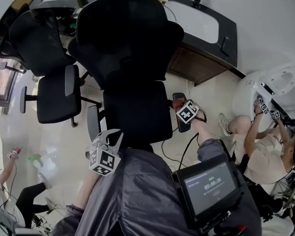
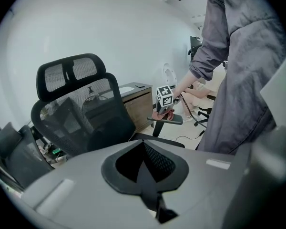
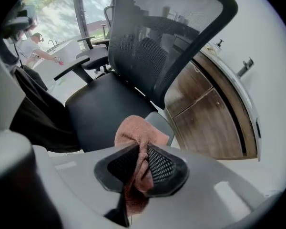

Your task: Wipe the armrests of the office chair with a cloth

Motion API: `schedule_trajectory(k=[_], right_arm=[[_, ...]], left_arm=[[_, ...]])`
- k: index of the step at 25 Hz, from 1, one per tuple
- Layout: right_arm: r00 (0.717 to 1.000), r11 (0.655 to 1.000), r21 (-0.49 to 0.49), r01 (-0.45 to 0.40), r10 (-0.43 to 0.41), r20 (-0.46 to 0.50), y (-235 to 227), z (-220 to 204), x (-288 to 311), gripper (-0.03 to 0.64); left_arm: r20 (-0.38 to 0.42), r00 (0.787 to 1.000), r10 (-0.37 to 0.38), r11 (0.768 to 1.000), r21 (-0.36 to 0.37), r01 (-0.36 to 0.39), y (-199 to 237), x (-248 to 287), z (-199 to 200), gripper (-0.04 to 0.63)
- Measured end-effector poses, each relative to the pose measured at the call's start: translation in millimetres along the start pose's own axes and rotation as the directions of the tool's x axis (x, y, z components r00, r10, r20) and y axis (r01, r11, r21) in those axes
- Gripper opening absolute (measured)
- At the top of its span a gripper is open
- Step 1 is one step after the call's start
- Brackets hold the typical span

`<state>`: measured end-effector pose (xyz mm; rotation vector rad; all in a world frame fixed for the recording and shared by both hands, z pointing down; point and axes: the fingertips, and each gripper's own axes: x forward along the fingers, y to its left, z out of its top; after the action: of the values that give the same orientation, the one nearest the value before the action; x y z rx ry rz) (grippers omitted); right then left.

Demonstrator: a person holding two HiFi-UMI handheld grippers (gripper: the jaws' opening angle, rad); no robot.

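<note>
The office chair [image 1: 132, 58] is black all over, its back a fine see-through mesh. Its right armrest [image 3: 158, 122] has a grey pad, and the cloth [image 3: 138, 136] on it is salmon-pink terry. The marker cube [image 1: 188, 112] above that armrest shows black squares on white. The pads [image 3: 161, 165] are black with a dotted grid. Behind the chair stands a cabinet [image 3: 202, 111] of brown wood grain, black-edged.

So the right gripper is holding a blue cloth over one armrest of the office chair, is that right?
Not blue: the cloth is pink, as the right gripper view shows. The right gripper does hold it over one armrest.
</note>
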<state>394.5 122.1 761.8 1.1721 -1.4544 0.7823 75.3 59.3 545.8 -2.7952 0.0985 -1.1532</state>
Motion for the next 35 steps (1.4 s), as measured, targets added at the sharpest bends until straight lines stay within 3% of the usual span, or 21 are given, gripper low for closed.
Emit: schedule_trajectory(k=[6, 15, 24, 29, 35], right_arm=[[0.995, 0.998, 0.023, 0.057, -0.059, 0.086, -5, 17, -20, 0.061], [0.965, 0.981, 0.153, 0.116, -0.148, 0.216, 8, 8, -72, 0.071], [0.988, 0.981, 0.172, 0.094, -0.113, 0.103, 15, -31, -45, 0.095], [0.982, 0.976, 0.195, 0.102, -0.129, 0.135, 28, -33, -67, 0.109], [0.978, 0.971, 0.219, 0.096, -0.132, 0.158, 41, -39, -84, 0.133]], left_arm=[[0.005, 1.000, -0.005, 1.000, 0.002, 0.005, -2, 0, 1, 0.017], [0.029, 0.999, -0.033, 0.999, 0.041, 0.032, -13, 2, 9, 0.017], [0.041, 0.998, -0.054, 0.995, 0.080, 0.051, -27, 4, 18, 0.017], [0.041, 0.999, -0.034, 0.998, 0.051, 0.032, -23, -1, 12, 0.017], [0.061, 0.997, -0.043, 0.997, 0.064, 0.039, -30, -3, 15, 0.017]])
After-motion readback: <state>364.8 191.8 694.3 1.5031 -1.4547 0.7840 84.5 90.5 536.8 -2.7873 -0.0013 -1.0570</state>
